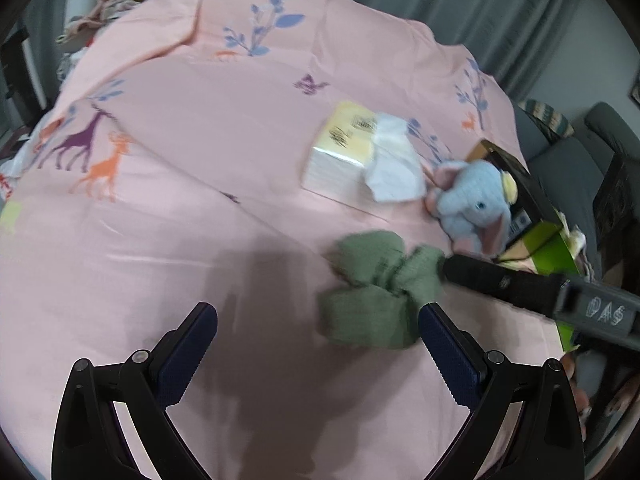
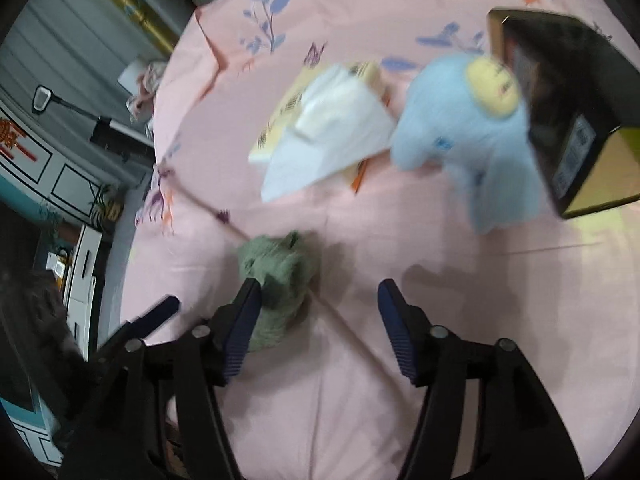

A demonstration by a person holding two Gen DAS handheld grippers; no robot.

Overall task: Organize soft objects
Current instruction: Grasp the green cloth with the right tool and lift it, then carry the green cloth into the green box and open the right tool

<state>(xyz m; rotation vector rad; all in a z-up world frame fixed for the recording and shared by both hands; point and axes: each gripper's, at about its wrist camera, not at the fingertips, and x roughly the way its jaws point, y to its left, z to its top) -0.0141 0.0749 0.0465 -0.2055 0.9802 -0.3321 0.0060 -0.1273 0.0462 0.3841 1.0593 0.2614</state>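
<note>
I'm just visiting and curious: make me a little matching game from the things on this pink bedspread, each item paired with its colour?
Things:
1. plush elephant
2. bundled cloth
3. tissue pack
4. box

Colours:
a. olive green
b. black and gold
c. pale blue with pink ears
d. yellow and white

Pairs: 1-c, 2-a, 3-d, 4-b

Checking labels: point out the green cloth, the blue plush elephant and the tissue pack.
green cloth [image 1: 372,292], left wrist view, middle of the bunched fabric
blue plush elephant [image 1: 472,200], left wrist view, on its head
tissue pack [image 1: 340,148], left wrist view, yellow top face
</note>
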